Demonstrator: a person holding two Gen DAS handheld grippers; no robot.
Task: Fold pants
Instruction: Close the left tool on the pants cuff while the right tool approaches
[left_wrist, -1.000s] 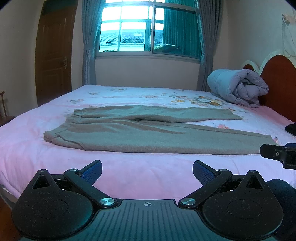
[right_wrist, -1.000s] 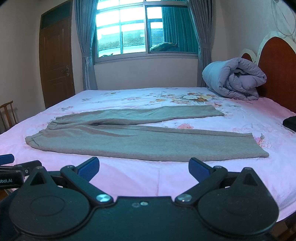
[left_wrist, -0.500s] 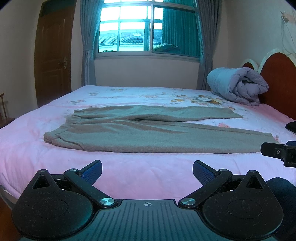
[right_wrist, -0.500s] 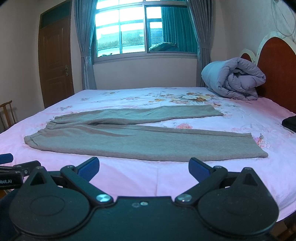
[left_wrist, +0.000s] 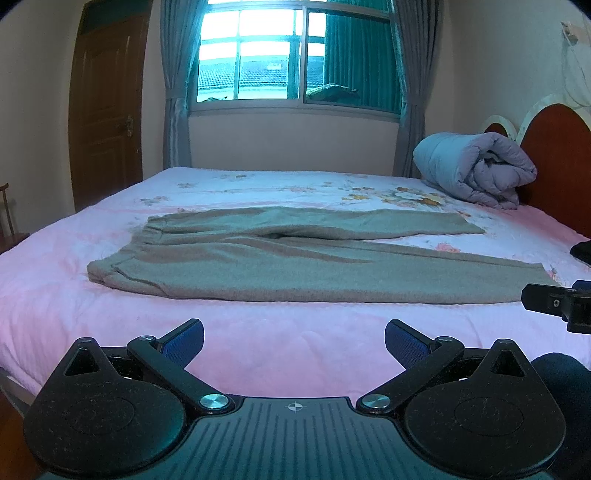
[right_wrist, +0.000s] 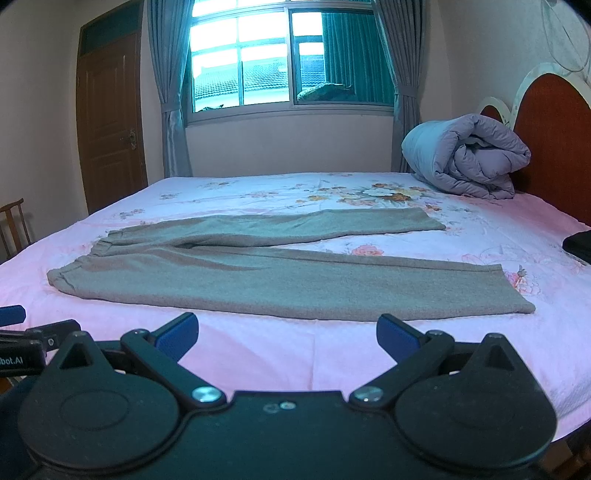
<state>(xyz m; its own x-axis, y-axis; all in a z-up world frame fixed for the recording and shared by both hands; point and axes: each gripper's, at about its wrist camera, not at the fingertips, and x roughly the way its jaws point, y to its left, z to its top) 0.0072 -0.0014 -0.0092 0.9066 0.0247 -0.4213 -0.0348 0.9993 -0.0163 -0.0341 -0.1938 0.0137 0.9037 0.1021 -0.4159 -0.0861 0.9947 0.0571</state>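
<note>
left gripper (left_wrist: 294, 338): jaws spread wide, nothing between them, held off the near edge of the bed, clear of the cloth
right gripper (right_wrist: 287, 334): same, wide apart and empty, also short of the fabric (its tip shows at the right edge of the left view)
pants (right_wrist: 258, 269): grey, laid flat across the bed, waistband to the left, legs running right in a slight V, near leg closest to both grippers, far leg behind it
step: looks like the very start, approach before the first grasp; no fold made yet
next move: probably pinch one leg at waist and hem ends and bring it over the other leg; needs both grippers lowered onto the cloth edge, taking one leg only
bed (left_wrist: 258, 354): pink floral sheet, soft, may bunch under the fingers
quilt (right_wrist: 465, 155): rolled, by the headboard (right_wrist: 554, 140), well apart from the pants
room: window (left_wrist: 295, 55) with curtains behind, wooden door (left_wrist: 107, 110) at left
</note>
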